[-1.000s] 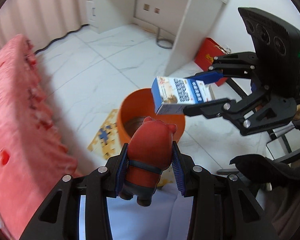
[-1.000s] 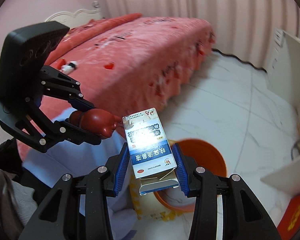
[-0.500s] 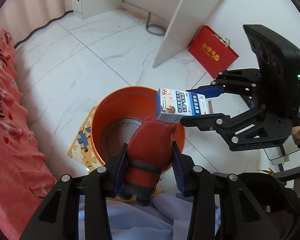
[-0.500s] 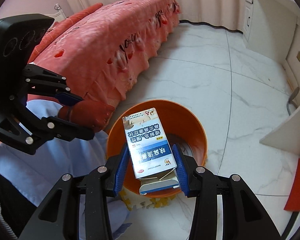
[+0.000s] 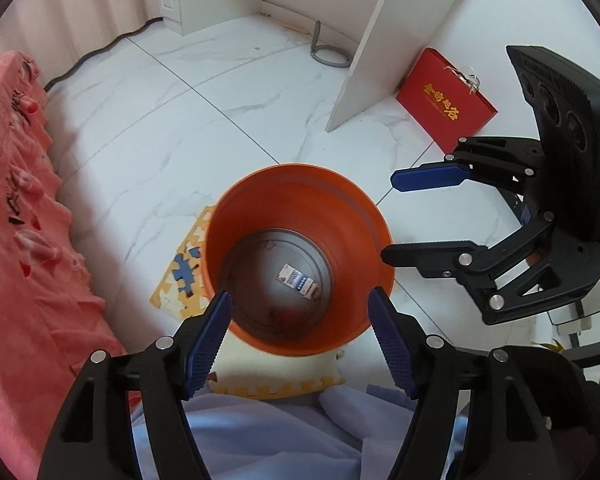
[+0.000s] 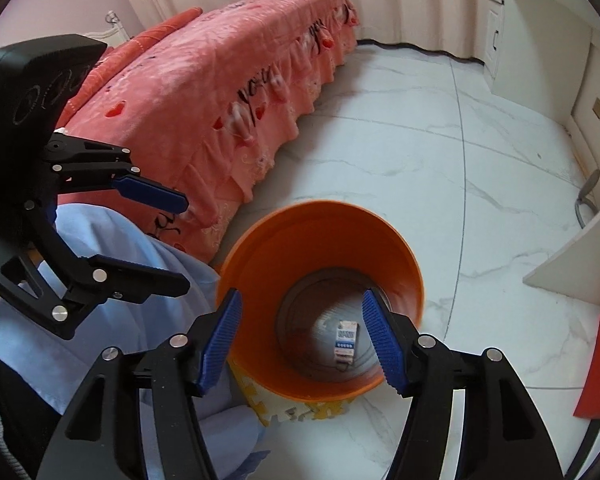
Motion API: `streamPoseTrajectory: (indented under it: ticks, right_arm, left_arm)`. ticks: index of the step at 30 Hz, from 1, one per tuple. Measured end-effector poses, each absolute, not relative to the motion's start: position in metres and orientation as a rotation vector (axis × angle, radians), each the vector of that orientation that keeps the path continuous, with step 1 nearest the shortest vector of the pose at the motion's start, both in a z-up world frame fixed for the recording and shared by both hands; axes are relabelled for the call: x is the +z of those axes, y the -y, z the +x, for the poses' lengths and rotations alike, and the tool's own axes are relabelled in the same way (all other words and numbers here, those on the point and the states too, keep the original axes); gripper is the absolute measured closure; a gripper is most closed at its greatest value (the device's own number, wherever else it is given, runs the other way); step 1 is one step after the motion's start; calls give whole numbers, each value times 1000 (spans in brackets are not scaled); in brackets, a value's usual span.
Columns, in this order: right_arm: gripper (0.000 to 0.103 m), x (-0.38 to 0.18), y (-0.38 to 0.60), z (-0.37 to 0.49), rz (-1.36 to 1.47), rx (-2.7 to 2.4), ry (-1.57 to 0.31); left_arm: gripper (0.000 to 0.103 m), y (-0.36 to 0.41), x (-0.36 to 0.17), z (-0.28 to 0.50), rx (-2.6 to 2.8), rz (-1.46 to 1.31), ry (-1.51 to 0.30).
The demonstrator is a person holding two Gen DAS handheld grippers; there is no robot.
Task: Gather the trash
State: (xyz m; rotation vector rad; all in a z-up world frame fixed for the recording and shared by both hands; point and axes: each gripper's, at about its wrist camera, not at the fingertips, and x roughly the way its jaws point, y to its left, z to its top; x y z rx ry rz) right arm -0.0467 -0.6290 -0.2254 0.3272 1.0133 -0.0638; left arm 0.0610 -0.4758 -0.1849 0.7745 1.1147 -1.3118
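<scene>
An orange bin [image 5: 300, 184] stands on the floor, seen from above; it also shows in the right wrist view [image 6: 320, 220]. A blue and white box [image 5: 298, 280] lies on its grey bottom, also seen in the right wrist view [image 6: 346, 340]. A blurred red toy [image 5: 286, 318] lies at the bottom near the front wall. My left gripper [image 5: 300, 332] is open and empty just above the bin's near rim. My right gripper [image 6: 302, 336] is open and empty over the bin; in the left wrist view it [image 5: 388, 220] sits at the bin's right rim.
A pink bed [image 6: 220, 80] stands left of the bin. A yellow puzzle mat [image 5: 180, 272] lies under the bin. A red gift bag [image 5: 444, 100] leans by a white desk panel [image 5: 376, 40]. Light blue cloth [image 5: 280, 436] lies below my left gripper.
Both grippers have opened above the bin. The red toy and the blue and white box have dropped out of them and now lie at the bottom of the bin.
</scene>
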Motion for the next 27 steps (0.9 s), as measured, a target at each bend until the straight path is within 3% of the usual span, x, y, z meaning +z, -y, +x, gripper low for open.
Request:
streamPoseTrajectory:
  ticks: [4, 16, 27]
  right_arm:
    - [40, -205, 613, -41, 315, -35, -989]
    - [40, -130, 521, 3, 197, 175, -894]
    - [40, -89, 424, 58, 80, 380, -845]
  left_arm:
    - [31, 457, -169, 64, -1277, 753, -1082]
    - [15, 352, -101, 74, -1089, 642, -979]
    - [15, 252, -70, 93, -866, 557, -959]
